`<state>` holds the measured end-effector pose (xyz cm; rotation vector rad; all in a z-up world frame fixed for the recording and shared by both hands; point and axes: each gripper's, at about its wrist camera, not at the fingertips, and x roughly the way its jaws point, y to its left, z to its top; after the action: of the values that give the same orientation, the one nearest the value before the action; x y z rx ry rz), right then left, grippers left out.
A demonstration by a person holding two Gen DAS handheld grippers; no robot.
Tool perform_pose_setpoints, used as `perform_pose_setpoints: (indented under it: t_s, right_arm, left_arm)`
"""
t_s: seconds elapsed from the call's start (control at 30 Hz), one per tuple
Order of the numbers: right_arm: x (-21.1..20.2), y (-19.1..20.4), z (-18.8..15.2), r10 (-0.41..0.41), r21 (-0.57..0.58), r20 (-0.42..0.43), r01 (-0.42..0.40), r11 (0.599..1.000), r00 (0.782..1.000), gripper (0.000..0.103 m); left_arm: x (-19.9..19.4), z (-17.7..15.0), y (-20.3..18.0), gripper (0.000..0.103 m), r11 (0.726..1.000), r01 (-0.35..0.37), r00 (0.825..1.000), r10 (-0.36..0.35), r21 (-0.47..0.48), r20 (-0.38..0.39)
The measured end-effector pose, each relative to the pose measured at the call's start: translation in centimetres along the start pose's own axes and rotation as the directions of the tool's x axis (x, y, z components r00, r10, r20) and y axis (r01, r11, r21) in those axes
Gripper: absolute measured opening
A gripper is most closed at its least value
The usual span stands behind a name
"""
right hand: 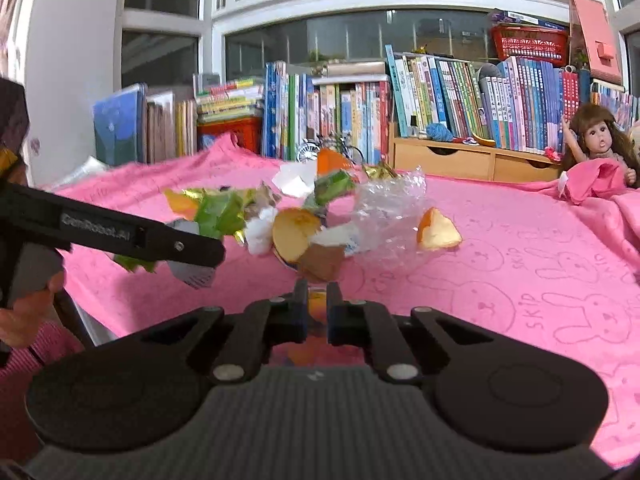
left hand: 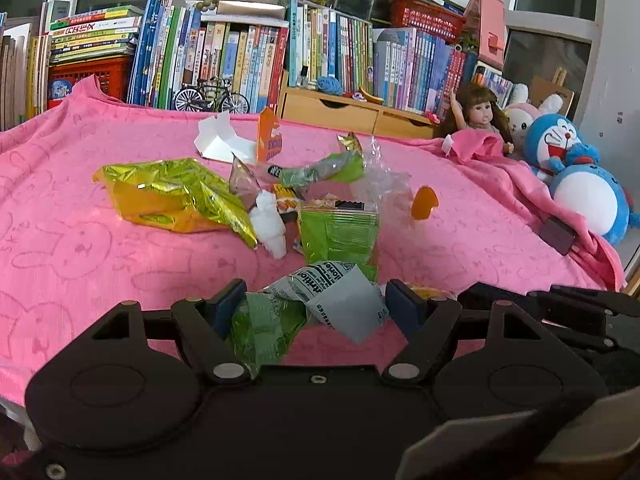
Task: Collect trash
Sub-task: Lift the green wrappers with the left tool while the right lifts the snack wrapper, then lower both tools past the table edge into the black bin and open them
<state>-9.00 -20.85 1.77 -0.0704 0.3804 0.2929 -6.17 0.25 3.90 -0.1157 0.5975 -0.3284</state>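
Left tool [left hand: 316,300] grips wrapper [left hand: 340,300]; right tool [right hand: 317,300] nips peel [right hand: 318,304].

- The left black two-finger gripper [left hand: 316,300] has its jaws spread wide around a crumpled wrapper.
- The right black two-finger gripper [right hand: 318,306] has its jaws nearly together.
- A hand [right hand: 24,312] grips the left handle.
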Motion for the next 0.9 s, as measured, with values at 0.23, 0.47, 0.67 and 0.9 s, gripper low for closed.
perform_pose_setpoints:
  t_s: [0.23,0.47,0.67,0.9]
  right_arm:
    - [2.7,0.4,-0.3,0.032,-0.117,-0.064,-0.039,0.992,0.997,0.087]
    - [6.7,-0.5,0.8,0.141,-0.137,-0.202,-0.171,0.976,0.969,0.084]
    - [5.6,-0.4,0.2,0.146,-0.074,-0.178,-0.162,0.984,0.973,0.051]
    - [1.9,0.0,-0.7,0.133,0.0,-0.127,-0.134,0.991,0.983,0.048]
  left_arm:
    - [0.8,-0.6,0.0,0.074,1.0,-0.009,1.0,0.009,0.001,-0.028]
    - [1.0,-0.6,0.0,0.074,1.0,-0.014,0.999,0.015,0.011,-0.036]
    - [1.0,-0.8,0.3,0.074,1.0,-0.016,0.999,0.016,0.006,-0.043]
    - [-0.2,-2.5,-0.2,0.074,1.0,0.002,0.998,-0.004,-0.026,-0.063]
